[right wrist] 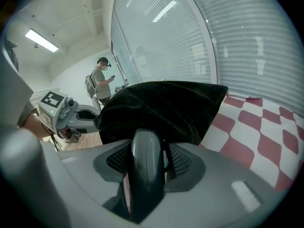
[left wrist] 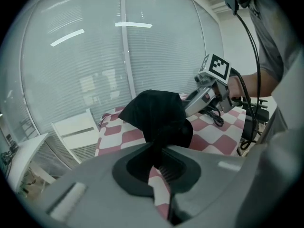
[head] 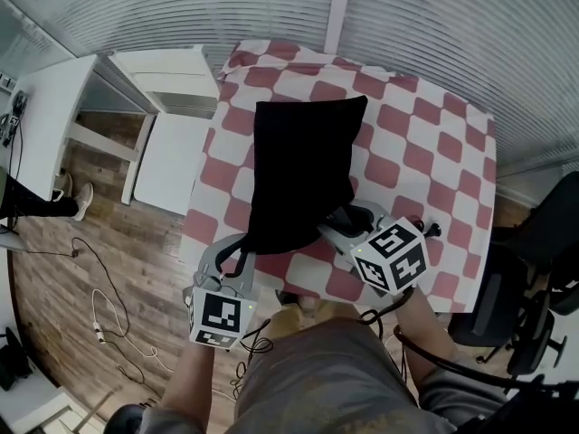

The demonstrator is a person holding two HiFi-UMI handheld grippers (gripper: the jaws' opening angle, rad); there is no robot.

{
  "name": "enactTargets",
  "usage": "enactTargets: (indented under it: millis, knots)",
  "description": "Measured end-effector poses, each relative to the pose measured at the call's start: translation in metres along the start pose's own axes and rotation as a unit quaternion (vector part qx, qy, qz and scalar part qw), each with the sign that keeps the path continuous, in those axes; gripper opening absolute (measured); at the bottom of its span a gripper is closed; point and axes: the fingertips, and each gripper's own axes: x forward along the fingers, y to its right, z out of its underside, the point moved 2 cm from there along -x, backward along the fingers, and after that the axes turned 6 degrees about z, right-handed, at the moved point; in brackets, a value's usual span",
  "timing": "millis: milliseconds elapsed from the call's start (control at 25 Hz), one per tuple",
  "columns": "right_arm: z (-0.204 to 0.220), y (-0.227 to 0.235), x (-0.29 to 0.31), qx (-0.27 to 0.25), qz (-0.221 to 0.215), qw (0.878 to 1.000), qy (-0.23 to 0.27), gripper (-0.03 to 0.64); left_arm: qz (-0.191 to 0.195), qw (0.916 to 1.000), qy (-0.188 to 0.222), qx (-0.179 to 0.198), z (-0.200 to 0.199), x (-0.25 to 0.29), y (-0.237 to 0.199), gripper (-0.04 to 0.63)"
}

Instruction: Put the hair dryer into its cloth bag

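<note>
A: Where is the hair dryer [right wrist: 146,175]?
B: At the near edge of the counter [head: 434,152]. The right gripper [head: 344,233] fingers [right wrist: 179,159] clamp its grey handle, and the rest is hidden in the black cloth bag [head: 303,170].
A: And the left gripper [head: 237,256]?
B: Its fingers [left wrist: 169,170] pinch the bag's cloth towards the near-left corner.

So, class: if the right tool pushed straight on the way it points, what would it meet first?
The black cloth bag, directly ahead of the right tool, which is shut on a dark grey hair dryer handle. Depth is unclear, but nothing else seems to lie between.
</note>
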Motion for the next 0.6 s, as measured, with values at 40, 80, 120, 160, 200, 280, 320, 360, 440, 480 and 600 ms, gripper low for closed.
enactTargets:
  millis: [40, 80, 120, 160, 200, 280, 320, 360, 440, 480, 600]
  knots:
    - [-0.001, 0.0, 0.001, -0.001, 0.0, 1.0, 0.001, 0.21, 0.005, 1.0, -0.001, 0.005, 0.0, 0.001, 0.004, 0.006]
    - [-0.001, 0.0, 0.002, -0.001, 0.001, 1.0, 0.0, 0.21, 0.011, 0.9999, -0.001, 0.011, -0.001, 0.002, 0.01, 0.006]
    - [-0.001, 0.0, 0.003, 0.0, 0.003, 1.0, -0.001, 0.21, 0.016, 0.9997, 0.0, 0.017, -0.003, 0.003, 0.015, 0.006]
    - [0.0, 0.001, 0.003, 0.003, 0.006, 1.0, -0.003, 0.21, 0.021, 0.9995, 0.001, 0.023, -0.006, 0.004, 0.022, 0.006]
    - [0.0, 0.003, 0.003, 0.006, 0.009, 1.0, -0.005, 0.21, 0.025, 0.9993, 0.004, 0.029, -0.009, 0.004, 0.027, 0.006]
    - [0.002, 0.007, 0.005, 0.014, 0.02, 1.0, -0.012, 0.21, 0.027, 0.9989, 0.011, 0.037, -0.016, 0.001, 0.036, 0.006]
    - [0.002, 0.009, 0.005, 0.018, 0.027, 0.999, -0.015, 0.21, 0.026, 0.9988, 0.017, 0.038, -0.02, -0.002, 0.039, 0.006]
    - [0.003, 0.011, 0.006, 0.02, 0.035, 0.999, -0.018, 0.21, 0.026, 0.9987, 0.024, 0.037, -0.024, -0.006, 0.042, 0.006]
    - [0.004, 0.015, 0.008, 0.018, 0.05, 0.998, -0.021, 0.21, 0.03, 0.9983, 0.04, 0.032, -0.034, -0.013, 0.049, 0.006]
    - [0.005, 0.016, 0.009, 0.017, 0.054, 0.998, -0.021, 0.21, 0.033, 0.9979, 0.046, 0.032, -0.04, -0.015, 0.053, 0.006]
    - [0.007, 0.016, 0.013, 0.016, 0.062, 0.998, -0.019, 0.21, 0.04, 0.9971, 0.048, 0.044, -0.046, -0.014, 0.063, 0.006]
